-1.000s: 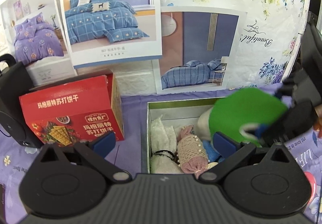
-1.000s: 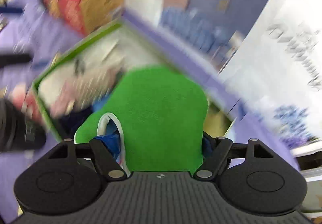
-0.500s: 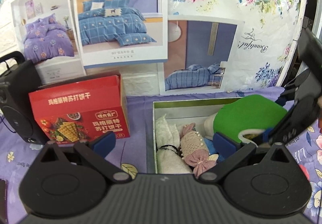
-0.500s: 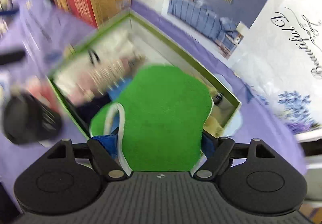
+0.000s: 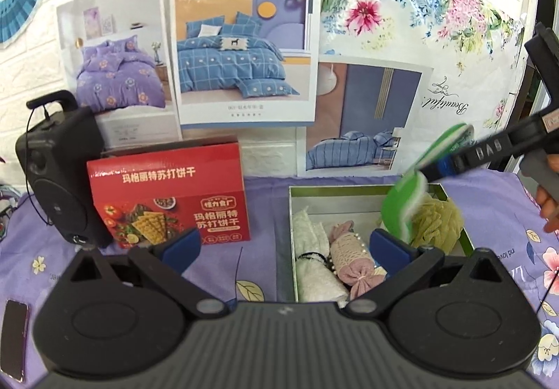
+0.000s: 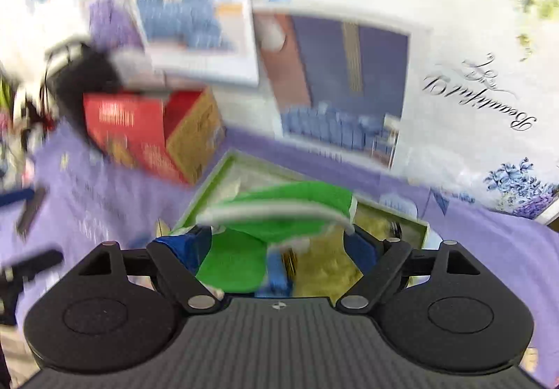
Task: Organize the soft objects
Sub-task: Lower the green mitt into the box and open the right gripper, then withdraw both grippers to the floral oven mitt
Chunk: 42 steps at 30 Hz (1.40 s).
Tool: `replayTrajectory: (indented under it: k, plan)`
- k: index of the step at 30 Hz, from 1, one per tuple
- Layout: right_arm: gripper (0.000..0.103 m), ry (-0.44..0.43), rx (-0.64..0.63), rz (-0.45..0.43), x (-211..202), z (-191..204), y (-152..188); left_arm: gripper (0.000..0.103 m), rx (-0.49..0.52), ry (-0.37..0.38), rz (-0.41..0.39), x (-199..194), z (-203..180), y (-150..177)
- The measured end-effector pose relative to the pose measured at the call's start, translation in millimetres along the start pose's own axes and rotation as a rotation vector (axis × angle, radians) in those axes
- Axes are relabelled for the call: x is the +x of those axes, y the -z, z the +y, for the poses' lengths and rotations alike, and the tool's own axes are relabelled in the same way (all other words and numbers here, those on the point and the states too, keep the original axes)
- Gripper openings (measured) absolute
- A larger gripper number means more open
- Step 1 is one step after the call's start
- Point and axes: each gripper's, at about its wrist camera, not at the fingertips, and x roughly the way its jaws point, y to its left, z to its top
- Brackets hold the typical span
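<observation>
Left view: one box (image 5: 367, 191) on the table (image 5: 265, 214) holds three soft things; one green pad (image 5: 405, 207) hangs above it. The left gripper (image 5: 284, 245) is spread, empty.
Right view: the right gripper (image 6: 283, 245) is opening around the pad (image 6: 279, 210).

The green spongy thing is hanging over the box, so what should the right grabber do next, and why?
Probably finish letting go and back away. The green sponge hangs over the open box, beside the yellow mesh puff, and the right gripper jaws are opening around it. It looks set to drop among the other soft things.
</observation>
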Motion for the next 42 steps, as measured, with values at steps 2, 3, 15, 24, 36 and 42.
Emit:
replayTrajectory:
  k: [2,3,15,24,36,42]
  plan:
    - [0.069,0.002,0.036,0.009,3.1,-2.6,-0.7,0.102,0.006,-0.009,0.006,-0.2,1.0,2.0]
    - [0.069,-0.001,0.051,-0.005,1.7,-4.0,-1.3,0.102,0.009,-0.015,0.007,0.1,1.7,2.6]
    - [0.07,-0.013,0.008,0.003,-15.3,6.1,10.6,0.102,-0.005,0.001,0.025,-2.6,-0.2,8.7]
    - [0.07,-0.053,0.008,-0.182,-85.7,24.0,96.4,0.102,-0.042,0.003,-0.011,-54.2,-0.3,40.0]
    - [0.07,-0.023,0.115,-0.376,-133.8,65.2,284.6,0.103,-0.045,-0.003,0.053,-92.1,-22.1,141.3]
    - [0.07,0.023,0.293,-0.372,-103.6,71.5,366.0,0.103,-0.065,-0.011,0.162,-84.0,-23.7,204.3]
